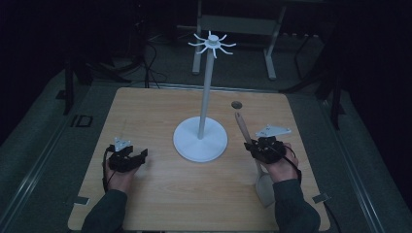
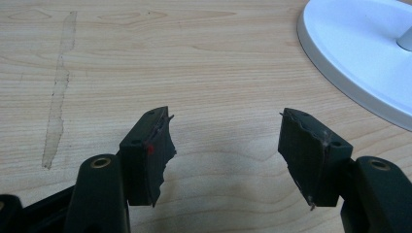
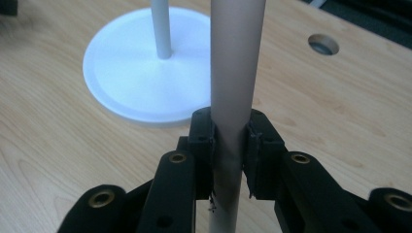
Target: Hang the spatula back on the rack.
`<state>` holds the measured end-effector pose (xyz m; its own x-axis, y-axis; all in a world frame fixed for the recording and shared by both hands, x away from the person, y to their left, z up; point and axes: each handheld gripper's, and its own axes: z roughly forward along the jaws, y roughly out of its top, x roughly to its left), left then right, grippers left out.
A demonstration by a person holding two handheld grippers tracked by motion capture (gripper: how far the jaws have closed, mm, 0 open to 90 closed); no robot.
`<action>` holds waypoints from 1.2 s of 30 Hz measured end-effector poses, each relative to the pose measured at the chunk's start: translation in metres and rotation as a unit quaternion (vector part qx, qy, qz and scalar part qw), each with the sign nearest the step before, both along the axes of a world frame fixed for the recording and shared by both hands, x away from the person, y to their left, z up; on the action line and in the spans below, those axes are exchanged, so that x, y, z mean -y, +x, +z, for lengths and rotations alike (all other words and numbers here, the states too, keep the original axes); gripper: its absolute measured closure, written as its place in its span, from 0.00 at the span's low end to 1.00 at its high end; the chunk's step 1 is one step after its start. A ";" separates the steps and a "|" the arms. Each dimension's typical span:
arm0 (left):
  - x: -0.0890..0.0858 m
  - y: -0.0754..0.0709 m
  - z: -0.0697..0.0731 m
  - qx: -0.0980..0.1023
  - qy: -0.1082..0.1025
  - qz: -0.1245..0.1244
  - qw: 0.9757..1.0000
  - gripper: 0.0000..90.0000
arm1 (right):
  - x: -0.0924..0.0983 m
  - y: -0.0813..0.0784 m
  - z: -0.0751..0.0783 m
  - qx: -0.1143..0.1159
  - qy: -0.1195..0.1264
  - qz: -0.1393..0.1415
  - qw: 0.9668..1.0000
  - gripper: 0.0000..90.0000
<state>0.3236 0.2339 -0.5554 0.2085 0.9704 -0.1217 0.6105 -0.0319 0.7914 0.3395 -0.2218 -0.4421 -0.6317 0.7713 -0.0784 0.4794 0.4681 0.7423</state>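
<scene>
The right gripper (image 3: pixel 232 145) has its jaws clamped on the handle of a spatula (image 1: pixel 265 187), near the desk's (image 1: pixel 160 204) right edge; the handle points away toward the far edge, the blade toward the near one, apparently lifted. The left gripper (image 2: pixel 226 145) rests by the left edge, jaws wide with nothing between. The pick-up looks done; hanging the spatula on the stand (image 1: pixel 200 140), mid-desk, with hooks (image 1: pixel 212 43) up top, remains.

Matt wooden spatula (image 1: pixel 252 153), table (image 1: pixel 160 194) – seemingly laminate
</scene>
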 end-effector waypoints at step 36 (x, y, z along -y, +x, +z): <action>0.000 -0.001 0.001 0.000 0.003 -0.001 1.000 0.41 | 0.000 -0.009 0.037 0.113 0.091 -0.002 0.989 0.84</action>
